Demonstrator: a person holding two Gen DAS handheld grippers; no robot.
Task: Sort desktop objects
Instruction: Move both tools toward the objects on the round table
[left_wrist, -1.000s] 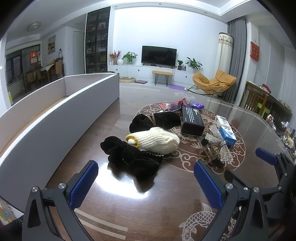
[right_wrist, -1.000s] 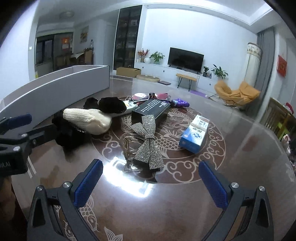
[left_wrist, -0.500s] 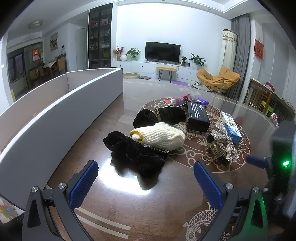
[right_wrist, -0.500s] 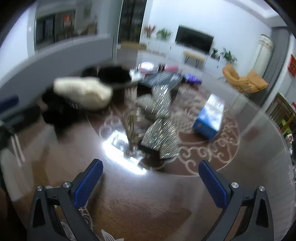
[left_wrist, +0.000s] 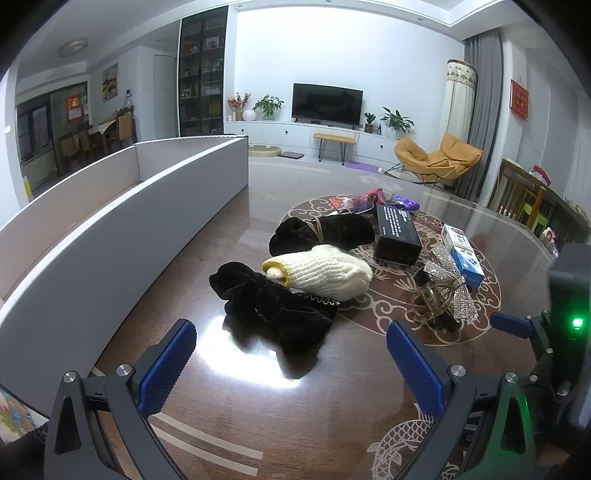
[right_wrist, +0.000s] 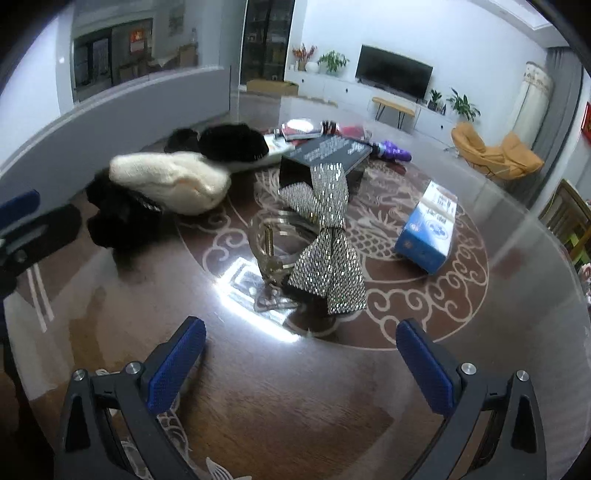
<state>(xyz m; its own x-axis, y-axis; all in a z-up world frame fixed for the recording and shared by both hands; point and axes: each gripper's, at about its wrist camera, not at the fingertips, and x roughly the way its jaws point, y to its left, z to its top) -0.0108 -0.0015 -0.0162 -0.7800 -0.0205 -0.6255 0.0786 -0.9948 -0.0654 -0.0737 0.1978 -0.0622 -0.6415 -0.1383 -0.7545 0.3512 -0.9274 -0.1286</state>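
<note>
Sequined bow (right_wrist: 325, 236) lengthwise toward right tongs (right_wrist: 301, 347)

Two black fuzzy items (left_wrist: 275, 308) (left_wrist: 321, 230), one cream knitted mitten (left_wrist: 321, 271), one black box (left_wrist: 395, 234), one blue-and-white carton (left_wrist: 463, 254) and one rhinestone bow (right_wrist: 325, 236) are counted.

left gripper (left_wrist: 291, 363) – black frame, blue textured pads, silver screws, right gripper (right_wrist: 301, 363) same, green LED
</note>
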